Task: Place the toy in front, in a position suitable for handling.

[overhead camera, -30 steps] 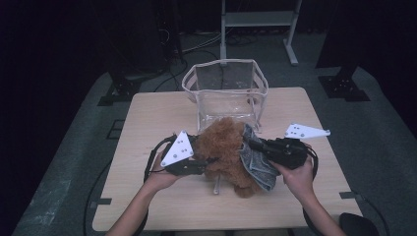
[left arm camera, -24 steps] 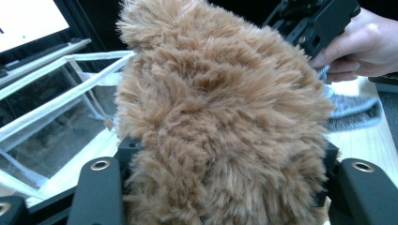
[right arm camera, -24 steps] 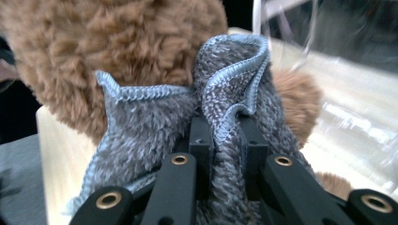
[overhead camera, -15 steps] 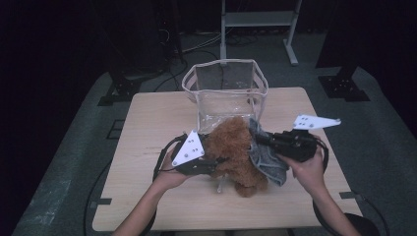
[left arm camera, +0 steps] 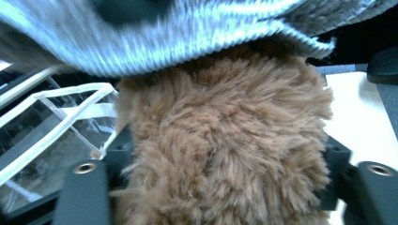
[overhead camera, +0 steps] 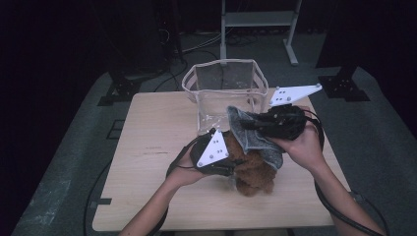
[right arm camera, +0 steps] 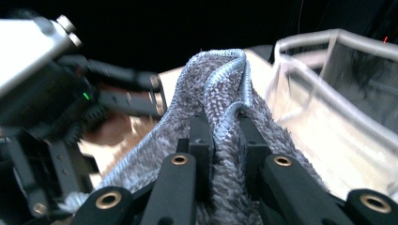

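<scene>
High view: near the wooden table's (overhead camera: 147, 196) middle, the left gripper (overhead camera: 227, 158) meets a fluffy brown plush toy (overhead camera: 253, 172). Left gripper view: its jaws, just opening, flank the plush. Right gripper view: the right gripper (right arm camera: 224, 136) pinches a grey ribbed cloth (right arm camera: 220, 75) beside a clear plastic bin (right arm camera: 338, 89).

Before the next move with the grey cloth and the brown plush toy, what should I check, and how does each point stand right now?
1. Right gripper has a firm hold on the grey cloth: ok, a fold is pinched between its fingers.
2. Cloth lifted off the brown plush toy: not ok, in the left gripper view it lies over the toy's top.
3. Left gripper holds the toy: cannot tell; its jaws have just been opening, the fur is between them, and contact is hidden.
4. Clear bin upright with an open mouth: ok.
5. Toy resting on the table: cannot tell, its underside is hidden.
</scene>
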